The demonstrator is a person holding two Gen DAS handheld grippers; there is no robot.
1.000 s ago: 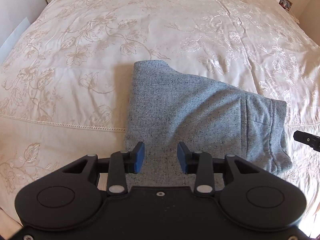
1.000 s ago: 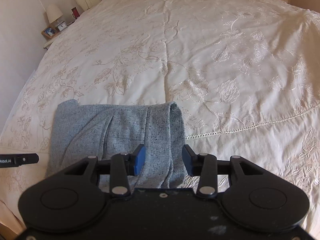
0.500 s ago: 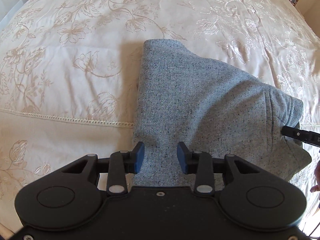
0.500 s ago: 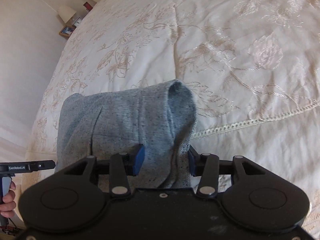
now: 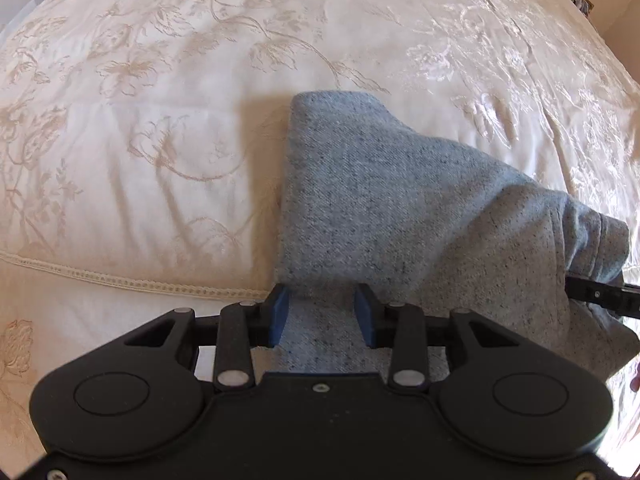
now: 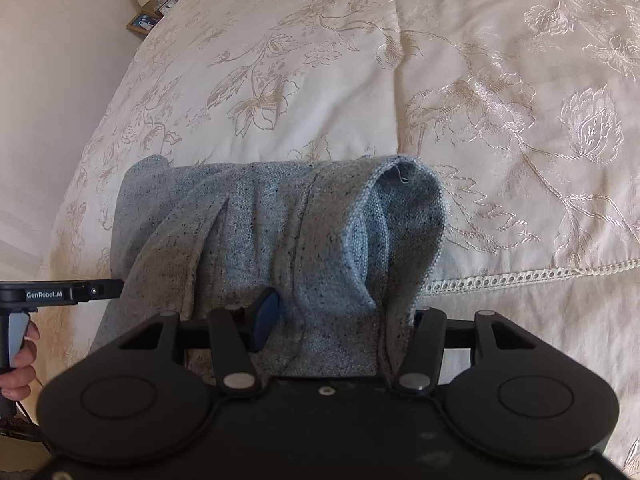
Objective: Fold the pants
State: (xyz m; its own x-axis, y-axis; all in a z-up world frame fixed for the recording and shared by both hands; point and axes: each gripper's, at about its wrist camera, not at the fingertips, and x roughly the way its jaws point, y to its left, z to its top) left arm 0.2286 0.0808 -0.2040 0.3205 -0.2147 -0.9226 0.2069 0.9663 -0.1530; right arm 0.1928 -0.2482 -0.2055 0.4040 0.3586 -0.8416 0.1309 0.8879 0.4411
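On the embroidered cream bedspread (image 5: pixel 160 160), the folded grey pants (image 5: pixel 400 208) lie between both spread-wide grippers, the left gripper (image 5: pixel 322 314) at six o'clock, the right gripper (image 6: pixel 340 316) straddling bunched cloth.

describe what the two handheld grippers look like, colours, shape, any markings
Both the left gripper and right gripper are matte black, with two round lobes, silver pivot rivets and blue finger pads. Seen side-on, the left one carries white "GenRobot.AI" lettering on a slim black bar above a pale handle in a bare hand.
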